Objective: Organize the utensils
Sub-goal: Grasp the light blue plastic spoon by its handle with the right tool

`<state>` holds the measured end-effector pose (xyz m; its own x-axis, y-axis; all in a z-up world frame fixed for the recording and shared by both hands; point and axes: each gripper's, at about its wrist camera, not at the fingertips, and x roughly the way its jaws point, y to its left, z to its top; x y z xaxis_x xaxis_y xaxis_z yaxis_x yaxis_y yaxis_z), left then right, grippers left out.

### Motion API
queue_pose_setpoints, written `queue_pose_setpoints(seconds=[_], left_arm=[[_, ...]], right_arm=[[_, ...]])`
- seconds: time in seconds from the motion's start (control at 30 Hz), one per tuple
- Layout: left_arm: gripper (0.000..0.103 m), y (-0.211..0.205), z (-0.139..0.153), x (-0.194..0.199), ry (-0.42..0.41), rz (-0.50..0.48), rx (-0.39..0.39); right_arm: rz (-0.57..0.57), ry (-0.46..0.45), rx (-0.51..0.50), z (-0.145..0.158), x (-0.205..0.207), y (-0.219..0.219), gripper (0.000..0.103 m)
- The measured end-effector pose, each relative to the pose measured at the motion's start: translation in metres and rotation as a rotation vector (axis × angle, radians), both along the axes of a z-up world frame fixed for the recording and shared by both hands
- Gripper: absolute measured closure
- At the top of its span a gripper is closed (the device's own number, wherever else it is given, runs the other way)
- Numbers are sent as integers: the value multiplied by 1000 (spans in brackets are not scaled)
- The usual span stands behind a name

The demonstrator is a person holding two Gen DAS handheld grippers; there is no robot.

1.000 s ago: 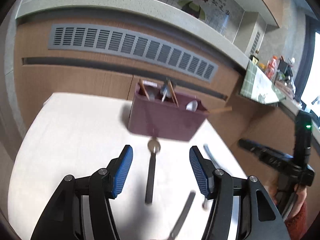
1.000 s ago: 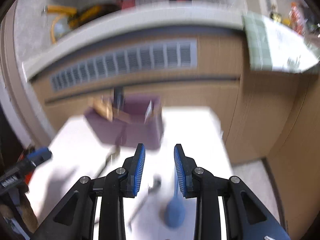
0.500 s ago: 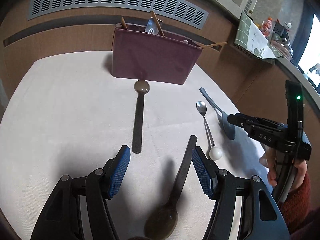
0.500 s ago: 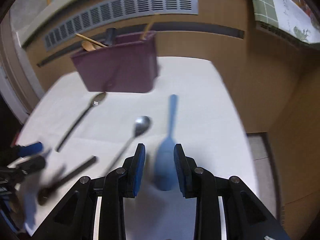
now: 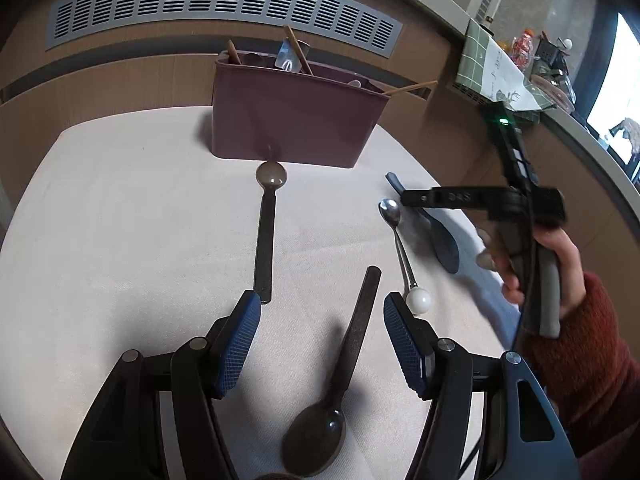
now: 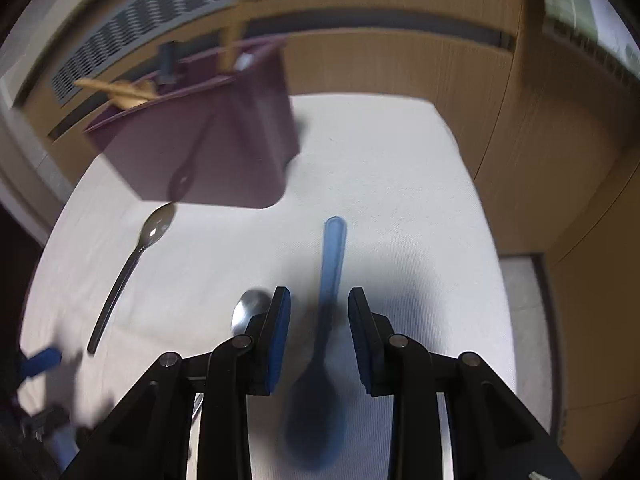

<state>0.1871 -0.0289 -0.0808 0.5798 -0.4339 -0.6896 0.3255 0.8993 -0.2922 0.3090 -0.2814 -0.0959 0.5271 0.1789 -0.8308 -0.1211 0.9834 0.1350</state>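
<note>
A maroon utensil holder [image 5: 294,120] with several utensils in it stands at the far side of the white table; it also shows in the right wrist view [image 6: 208,136]. My left gripper [image 5: 322,316] is open, low over a dark spoon [image 5: 344,372] whose handle lies between the fingers. Another dark spoon [image 5: 266,236] lies ahead, and a steel spoon with a white ball end [image 5: 402,252] to the right. My right gripper [image 6: 319,312] is open, straddling the handle of a blue spoon [image 6: 326,320]. The right gripper [image 5: 408,199] also shows in the left wrist view, over the blue spoon [image 5: 442,240].
The table [image 5: 120,220] is covered in a white cloth and backs onto a wooden counter front with a grey vent grille [image 5: 224,4]. Its right edge [image 6: 492,280] drops to the floor. A steel spoon bowl [image 6: 250,310] lies just left of my right gripper.
Both grippers have come down and tilted toward the table. The left now straddles the near dark spoon. The right has closed in over the blue spoon.
</note>
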Motion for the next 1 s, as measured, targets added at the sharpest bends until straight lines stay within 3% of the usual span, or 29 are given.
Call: queue_pose_setpoints(seconds=[0.17,0.5,0.67,0.87,1.0], left_arm=[[38,-4,-1,-2,-16,-42,43],[38,-43,-9,-8,-88,-160,242],[38,-51,-20,3,-62,-166,297],[38,-60,-28,11,-48,-211,324],[38,-51,-26,24,-59,-155,358]], right_arm=[[0,-7,27,-3,-7,-3,94],[-2,-101,112,13,-82,-7,94],[13,-73,181,4,-95,-8,94],[37,-77,161,2,-102,-1,94],[59,-77,167,0,-106,1,94]])
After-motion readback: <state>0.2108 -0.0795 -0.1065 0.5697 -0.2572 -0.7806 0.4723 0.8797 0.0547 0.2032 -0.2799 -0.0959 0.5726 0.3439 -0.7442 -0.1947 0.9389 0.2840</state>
